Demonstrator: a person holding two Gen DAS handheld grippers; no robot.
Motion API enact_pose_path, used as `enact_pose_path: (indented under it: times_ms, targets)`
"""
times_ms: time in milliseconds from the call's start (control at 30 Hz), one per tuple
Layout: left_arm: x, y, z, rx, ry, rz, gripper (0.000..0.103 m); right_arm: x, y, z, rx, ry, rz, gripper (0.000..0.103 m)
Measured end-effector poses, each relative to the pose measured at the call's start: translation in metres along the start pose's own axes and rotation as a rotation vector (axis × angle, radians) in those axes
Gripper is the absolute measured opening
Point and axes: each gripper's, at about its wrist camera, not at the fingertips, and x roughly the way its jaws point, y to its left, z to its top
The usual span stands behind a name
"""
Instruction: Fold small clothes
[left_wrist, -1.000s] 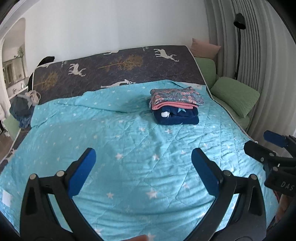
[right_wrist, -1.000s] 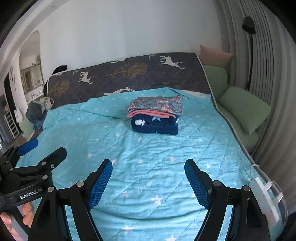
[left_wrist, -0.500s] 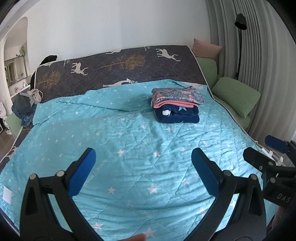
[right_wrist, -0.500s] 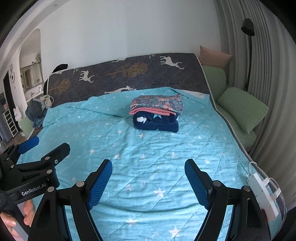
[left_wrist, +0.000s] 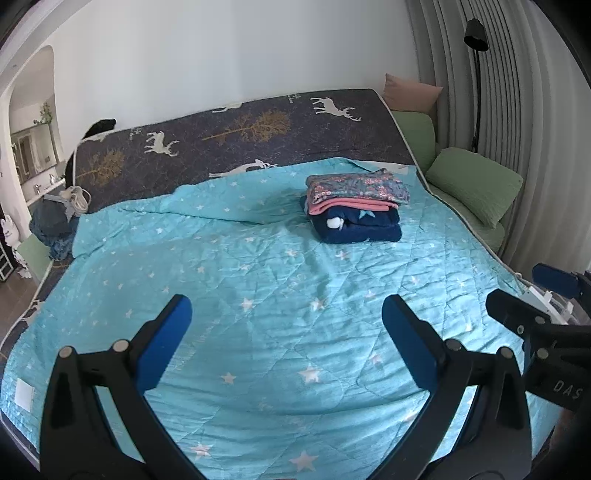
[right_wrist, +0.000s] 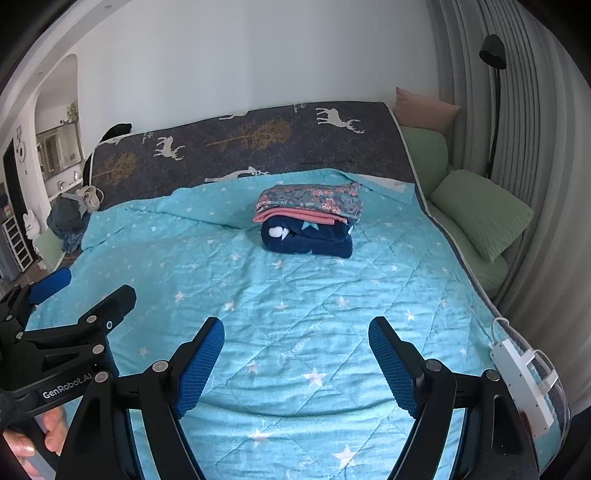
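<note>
Both my tongs hang wide open and empty over a turquoise star-print quilt (left_wrist: 258, 295), the folded clothes stacked far up the bed.

My left tongs (left_wrist: 286, 321) and right tongs (right_wrist: 295, 350) each hold their blue pads spread apart with nothing between them, and I see bare quilt from them to the stack of folded clothes (right_wrist: 308, 223): a floral piece on top, a pink one beneath, a navy one at the bottom, resting near the dark deer-print sheet (left_wrist: 240, 129). Green cushions (right_wrist: 480, 214) and a pink cushion (right_wrist: 424, 107) line the right side below a black floor lamp (right_wrist: 493, 51). A white cabled device (right_wrist: 524, 380) lies at the quilt's right edge, a bundle of dark clothing (left_wrist: 51, 221) at the far left.
</note>
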Motion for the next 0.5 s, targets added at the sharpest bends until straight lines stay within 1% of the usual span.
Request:
enact_pose_path:
  times_ms: [333, 500]
  targets:
    - [-0.0029, -0.0009, -0.0001, 0.011, -0.007, 0.005, 0.103, 0.001, 0.0021, 0.0001, -0.011, 0.002, -0.012, 0.082]
    - [-0.0022, 0.0013, 0.0001, 0.006, 0.004, -0.001, 0.103, 0.002, 0.0024, 0.0003, -0.014, 0.004, -0.017, 0.082]
